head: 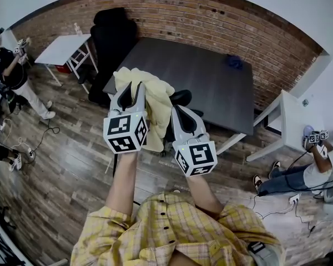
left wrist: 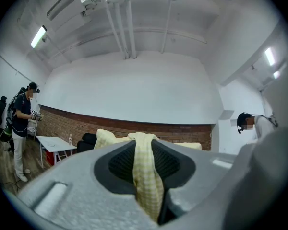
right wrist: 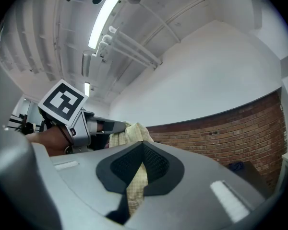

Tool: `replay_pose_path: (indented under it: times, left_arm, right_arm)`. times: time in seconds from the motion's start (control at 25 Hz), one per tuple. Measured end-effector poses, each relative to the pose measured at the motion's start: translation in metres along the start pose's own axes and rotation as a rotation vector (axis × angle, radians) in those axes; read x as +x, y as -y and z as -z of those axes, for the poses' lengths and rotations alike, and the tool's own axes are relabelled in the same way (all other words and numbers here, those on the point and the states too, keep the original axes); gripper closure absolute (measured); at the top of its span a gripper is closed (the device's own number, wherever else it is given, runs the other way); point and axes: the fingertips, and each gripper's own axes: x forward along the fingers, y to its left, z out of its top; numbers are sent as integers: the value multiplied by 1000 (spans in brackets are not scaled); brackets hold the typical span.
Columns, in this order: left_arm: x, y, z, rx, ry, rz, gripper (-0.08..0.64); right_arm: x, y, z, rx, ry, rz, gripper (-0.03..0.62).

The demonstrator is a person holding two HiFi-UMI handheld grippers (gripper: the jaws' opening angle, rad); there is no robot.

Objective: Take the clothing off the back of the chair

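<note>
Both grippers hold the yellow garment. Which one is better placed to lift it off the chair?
Left, probably: the left gripper clamps the garment at its bunched top; the right gripper pinches a lower side fold.

Soft, crumpled woven cloth: pale yellow checked garment [head: 155,101]. Smooth matt top: dark grey rectangular table [head: 211,76]. Rough masonry: red brick wall [head: 211,15]. Worn wood, faint sheen: brown plank floor [head: 72,165].

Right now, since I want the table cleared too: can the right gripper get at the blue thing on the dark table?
Probably not yet: the right gripper is shut on the garment, and the blue thing lies at the far edge of the table.
</note>
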Motion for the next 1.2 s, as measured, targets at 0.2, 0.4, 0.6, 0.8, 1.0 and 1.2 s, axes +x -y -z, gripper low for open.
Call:
replay_pose_path:
  times: [0.2, 0.4, 0.6, 0.8, 1.0, 1.2]
  left_arm:
    - [-17, 3, -13, -7, 24, 5, 465]
    - [-31, 7, -14, -13, 32, 5, 465]
    - [-45, 10, -11, -12, 31, 5, 464]
    - [-63, 12, 0, -24, 31, -12, 463]
    - [-77, 15, 9, -23, 19, -25, 462]
    - [-90, 15, 13, -8, 26, -37, 460]
  right_arm:
    - [-5, -6, -4, -4, 0, 4, 591]
    - [-10, -14, -4, -4, -4, -5, 591]
    - [-14, -18, -5, -5, -9, -8, 591]
    - [-20, -23, -2, -4, -10, -9, 591]
    - [-25, -29, -2, 0, -15, -15, 591]
    - [-31, -34, 2, -1, -25, -15, 591]
